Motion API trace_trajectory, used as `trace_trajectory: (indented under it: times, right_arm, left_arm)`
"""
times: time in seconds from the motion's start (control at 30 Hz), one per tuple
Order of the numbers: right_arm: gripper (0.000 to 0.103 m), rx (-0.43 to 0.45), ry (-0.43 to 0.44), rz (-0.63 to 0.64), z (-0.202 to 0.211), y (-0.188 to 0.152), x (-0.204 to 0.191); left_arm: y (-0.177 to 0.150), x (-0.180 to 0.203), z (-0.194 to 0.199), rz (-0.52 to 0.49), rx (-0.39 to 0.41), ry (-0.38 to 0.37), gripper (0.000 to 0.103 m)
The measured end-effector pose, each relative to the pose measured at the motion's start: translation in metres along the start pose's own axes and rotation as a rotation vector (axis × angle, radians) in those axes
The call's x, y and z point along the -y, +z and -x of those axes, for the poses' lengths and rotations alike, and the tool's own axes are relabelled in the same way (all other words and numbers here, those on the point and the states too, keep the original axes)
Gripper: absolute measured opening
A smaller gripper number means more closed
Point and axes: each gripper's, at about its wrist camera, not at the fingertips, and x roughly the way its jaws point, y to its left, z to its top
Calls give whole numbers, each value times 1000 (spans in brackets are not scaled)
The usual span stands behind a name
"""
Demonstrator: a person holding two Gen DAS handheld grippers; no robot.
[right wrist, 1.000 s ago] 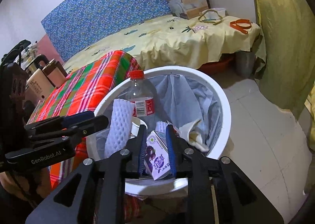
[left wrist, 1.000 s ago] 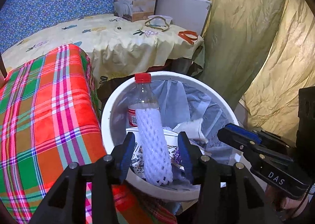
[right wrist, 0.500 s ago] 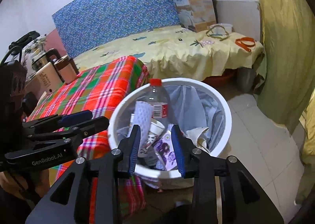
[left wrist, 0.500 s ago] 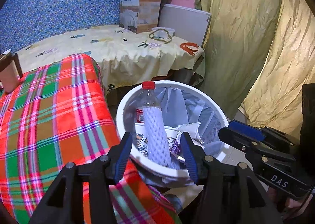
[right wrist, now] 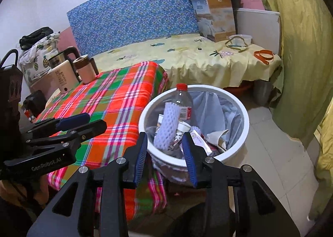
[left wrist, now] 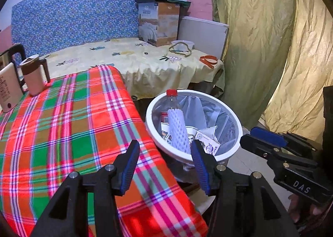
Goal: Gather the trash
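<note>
Trash fills the round white plastic bin point(right wrist: 239, 112) right of the plaid-covered bench point(left wrist: 62, 122): clear red-capped bottle point(right wrist: 184, 101), white foam sleeve point(right wrist: 167, 126), small milk carton point(left wrist: 208, 143). Left tongs point(left wrist: 164, 164) and right tongs point(right wrist: 165, 153) gape wide, empty, near it.

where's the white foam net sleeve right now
The foam sleeve stands in the white bin on the floor, leaning against the plastic bottle, on the side nearest the plaid table.

both the left gripper point(left wrist: 164, 166) and right gripper point(right wrist: 165, 153) hang spread and seemingly empty.
</note>
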Motion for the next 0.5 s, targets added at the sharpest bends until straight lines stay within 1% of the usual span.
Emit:
trace_trajectory:
  times: [0.33,0.5]
  right_arm:
    - [37,21,4,25,18,-12,-17]
    - [38,26,13,30,24,-17,-23]
  left_arm:
    - [-20,-1,32,6,37,44,53]
    - [-29,-2,46,13,61,48,53]
